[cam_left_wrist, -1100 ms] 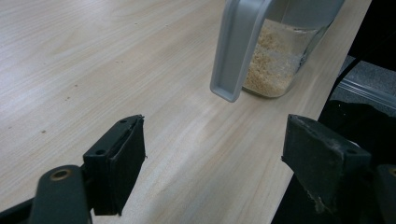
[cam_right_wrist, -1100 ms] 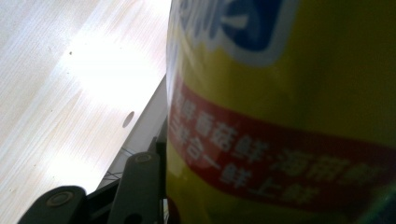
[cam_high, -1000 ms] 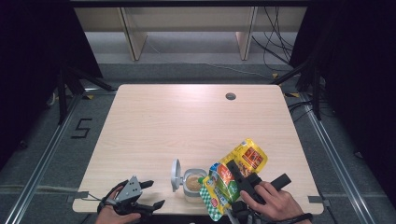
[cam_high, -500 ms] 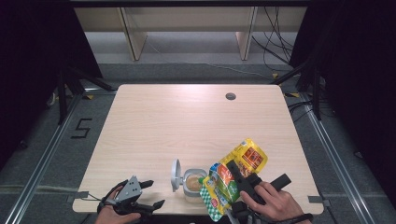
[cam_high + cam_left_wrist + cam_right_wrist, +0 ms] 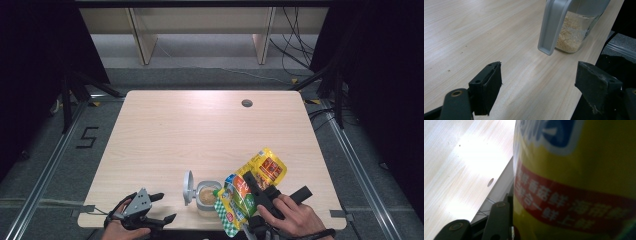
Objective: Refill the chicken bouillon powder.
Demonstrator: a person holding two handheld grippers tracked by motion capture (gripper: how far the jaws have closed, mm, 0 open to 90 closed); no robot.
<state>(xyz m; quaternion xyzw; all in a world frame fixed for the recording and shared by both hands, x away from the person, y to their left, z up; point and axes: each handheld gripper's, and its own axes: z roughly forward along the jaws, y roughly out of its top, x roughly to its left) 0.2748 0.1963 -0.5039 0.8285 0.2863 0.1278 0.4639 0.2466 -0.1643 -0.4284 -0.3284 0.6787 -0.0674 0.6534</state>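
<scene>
While the pouch hangs over the jar, we read the step in hand as pouring granules from one into the other, and these are the points we would watch

Pouch: the yellow seasoning pouch (image 5: pixel 252 186) is tilted, its green-checked lower end (image 5: pixel 229 222) dipping just beside the jar's mouth and its yellow top end pointing up and away across the table

Grip on it: the right gripper (image 5: pixel 263 196) is clamped on the pouch's middle; in the right gripper view the yellow and red print (image 5: pixel 574 195) lies hard against the jaws, so we judge the hold firm; we would keep it there rather than shift it mid-pour

Jar: the clear jar (image 5: pixel 206 198) stands just off the right gripper's fingertips, holding pale granules (image 5: pixel 568 35), its grey flip lid (image 5: pixel 188 187) swung open on the far side from the pouch

Aim: we cannot tell whether the pouch opening sits over the mouth or short of it; we would bring it over before tipping further, and tip slowly

Left gripper: the left gripper (image 5: pixel 161 207) rests low near the table edge, jaws wide apart and bare, with the jar ahead of its fingertips

Risk: the jar is unheld, so a nudge could tip it; we could steady it with the left jaws
</scene>
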